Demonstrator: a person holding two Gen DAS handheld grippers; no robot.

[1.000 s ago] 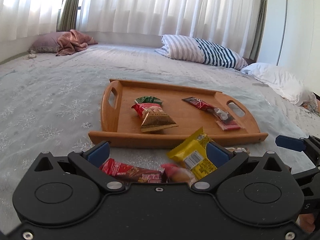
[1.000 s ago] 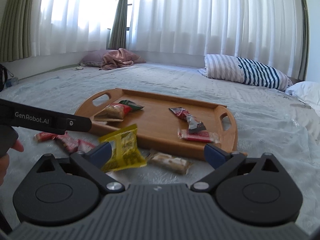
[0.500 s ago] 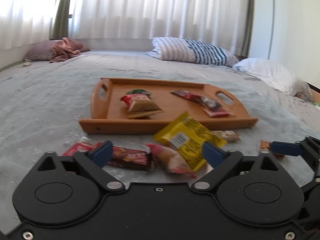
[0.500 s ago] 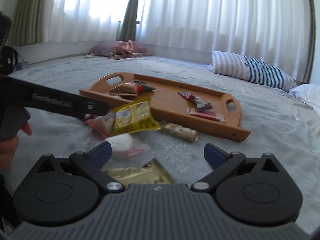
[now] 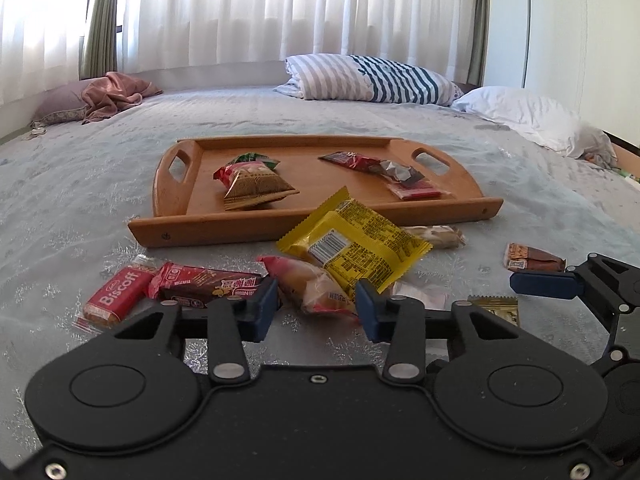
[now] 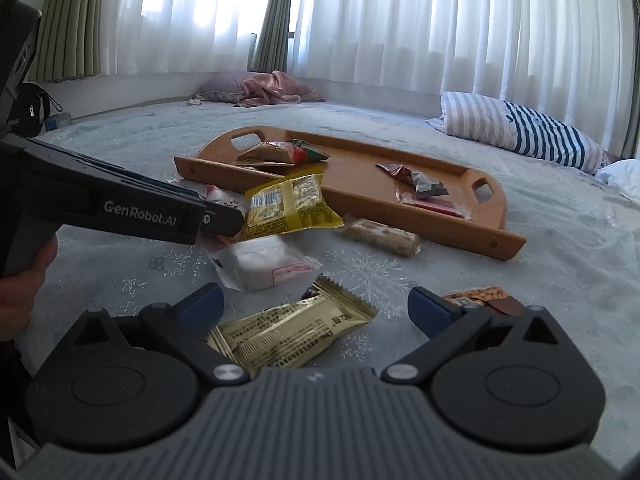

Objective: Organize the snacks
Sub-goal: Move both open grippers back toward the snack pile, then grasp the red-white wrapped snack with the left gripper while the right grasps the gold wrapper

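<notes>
Two grippers hang low over the bedspread (image 5: 60, 184). Nearest, the left gripper (image 5: 316, 304) has just been closing; its blue pads flank a pink-wrapped bun (image 5: 312, 288), and whether they press on it cannot be told. The right gripper (image 6: 316, 308) stands wide apart over a gold packet (image 6: 292, 328), gripping nothing. Just beyond lie a Biscoff bar (image 5: 116, 294), a red-and-brown bar (image 5: 204, 284), a white packet (image 6: 264, 262) and a yellow packet (image 5: 356, 244). Farther on, the wooden tray (image 5: 168, 224) carries four more snacks.
</notes>
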